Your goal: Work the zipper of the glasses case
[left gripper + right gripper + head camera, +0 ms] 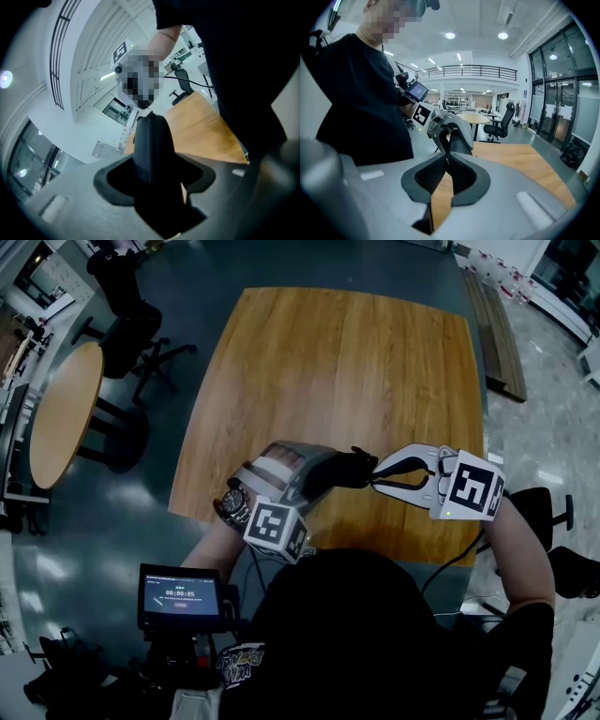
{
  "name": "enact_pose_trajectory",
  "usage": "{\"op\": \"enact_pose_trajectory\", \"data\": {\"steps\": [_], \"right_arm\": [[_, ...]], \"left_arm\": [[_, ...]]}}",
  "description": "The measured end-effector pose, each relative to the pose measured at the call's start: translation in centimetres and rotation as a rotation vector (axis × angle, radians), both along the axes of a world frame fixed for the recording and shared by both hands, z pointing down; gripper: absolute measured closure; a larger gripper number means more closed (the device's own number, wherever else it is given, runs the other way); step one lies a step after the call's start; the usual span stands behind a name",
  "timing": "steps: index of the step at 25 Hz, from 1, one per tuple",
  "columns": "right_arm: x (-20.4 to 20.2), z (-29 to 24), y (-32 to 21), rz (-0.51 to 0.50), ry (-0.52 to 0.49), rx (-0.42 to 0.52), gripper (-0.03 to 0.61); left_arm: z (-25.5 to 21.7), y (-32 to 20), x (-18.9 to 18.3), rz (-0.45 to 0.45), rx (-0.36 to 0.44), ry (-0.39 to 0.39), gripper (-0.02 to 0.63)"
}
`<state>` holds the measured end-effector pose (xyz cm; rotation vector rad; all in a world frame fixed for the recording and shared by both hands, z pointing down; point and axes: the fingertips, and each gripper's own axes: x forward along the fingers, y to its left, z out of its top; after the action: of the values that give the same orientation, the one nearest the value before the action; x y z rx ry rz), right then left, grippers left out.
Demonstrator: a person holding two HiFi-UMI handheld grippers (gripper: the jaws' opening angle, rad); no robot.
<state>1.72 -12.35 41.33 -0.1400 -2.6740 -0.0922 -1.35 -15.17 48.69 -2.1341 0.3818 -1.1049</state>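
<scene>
**Risk: zipper pull slipping out of the right jaws**

The glasses case [339, 470] is held up off the surface [337, 362], with the left gripper [314, 474] jaws clamped on its body. The right gripper [377, 474] jaws are pinched together at the tips right at the case end, apparently on the zipper pull [446, 153]; the tab is too small to confirm.

2 worries:
- The grip on the pull is thin, so a tug off the zipper line likely pops it free.
- The case could twist or slide in the left jaws if I pull harder than that clamp holds.

I'd keep the force along the track.
</scene>
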Motion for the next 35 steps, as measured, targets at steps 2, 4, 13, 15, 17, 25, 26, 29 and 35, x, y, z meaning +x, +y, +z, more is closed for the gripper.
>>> {"op": "enact_pose_trajectory", "data": {"steps": [2,4,13,15,17,25,26,29,35], "right_arm": [[0.1,0.1,0.3,-0.016,-0.006,-0.040,0.545],[0.3,0.4,0.3,-0.023,-0.019,-0.099,0.545],[0.5,0.7,-0.1,-0.020,-0.092,-0.300,0.555],[0.5,0.7,0.1,-0.028,-0.091,-0.282,0.565],[0.4,0.4,0.5,-0.048,-0.088,-0.254,0.568],[0.2,-3.4,2.6,-0.130,-0.038,0.006,0.571],[0.2,-3.8,2.9,-0.136,0.000,0.088,0.571],[-0.6,-5.7,3.9,-0.139,0.016,0.286,0.572],[-0.3,-7.1,3.4,-0.096,-0.031,0.314,0.572]], "left_arm": [[0.0,0.3,0.2,0.023,0.014,0.000,0.348],[-0.3,0.5,0.2,0.040,0.037,-0.006,0.348],[-0.8,1.0,0.5,0.054,-0.007,0.074,0.348],[-0.4,1.4,0.7,0.062,-0.070,0.119,0.348],[0.1,2.1,0.8,0.072,-0.172,0.183,0.348],[-3.9,7.1,1.7,0.143,-0.980,0.625,0.351],[-4.8,8.0,1.7,0.175,-1.115,0.662,0.351],[-7.6,9.5,0.8,0.267,-1.368,0.753,0.353],[-10.2,8.5,-0.3,0.346,-1.541,0.996,0.354]]}}
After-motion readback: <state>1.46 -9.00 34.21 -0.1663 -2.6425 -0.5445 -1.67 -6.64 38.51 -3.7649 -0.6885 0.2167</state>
